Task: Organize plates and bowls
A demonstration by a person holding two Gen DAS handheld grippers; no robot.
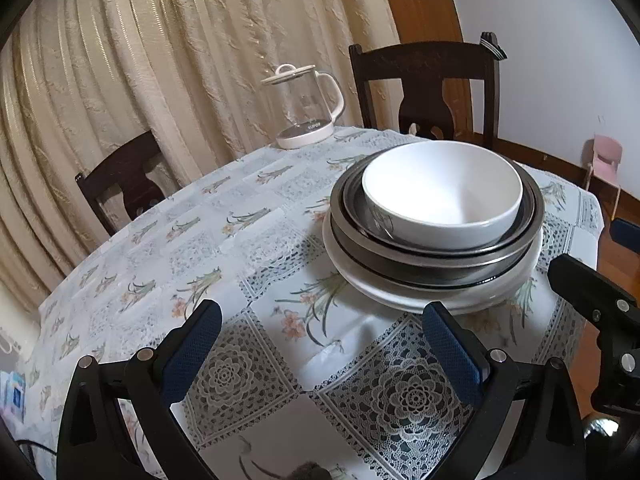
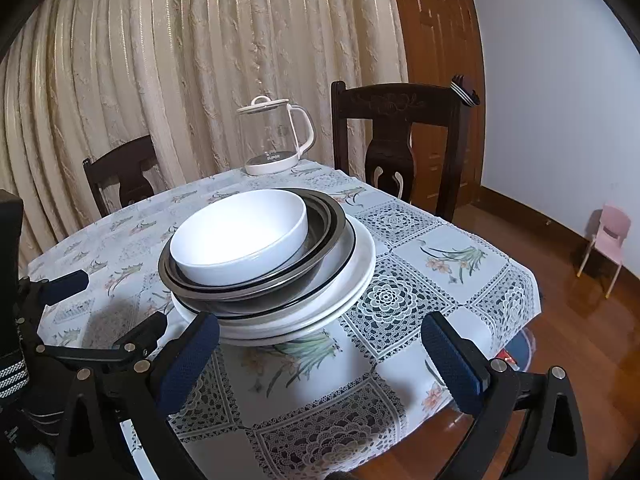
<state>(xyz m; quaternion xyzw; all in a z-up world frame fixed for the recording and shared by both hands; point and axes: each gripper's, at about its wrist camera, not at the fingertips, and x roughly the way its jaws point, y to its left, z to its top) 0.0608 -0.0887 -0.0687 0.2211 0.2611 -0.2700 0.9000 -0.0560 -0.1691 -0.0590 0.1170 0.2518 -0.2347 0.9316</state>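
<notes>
A single stack stands on the table. A white bowl [image 1: 442,190] [image 2: 240,236] sits on top, inside dark grey bowls [image 1: 436,260] [image 2: 256,292], which rest on white plates [image 1: 436,296] [image 2: 320,316]. My left gripper [image 1: 322,320] is open over the cloth, just short of the stack, with nothing between its blue-padded fingers. My right gripper [image 2: 320,338] is also open and empty near the stack's front right edge. The left gripper [image 2: 104,308] shows at the left of the right wrist view, and the right gripper's black frame [image 1: 596,300] at the right edge of the left wrist view.
A floral and lace tablecloth [image 1: 240,264] [image 2: 440,272] covers the round table. A glass kettle [image 1: 304,108] [image 2: 276,136] stands at the far edge. Dark wooden chairs [image 1: 428,88] [image 2: 400,136] surround the table, in front of a beige curtain. A small pink chair [image 2: 608,240] stands on the wooden floor.
</notes>
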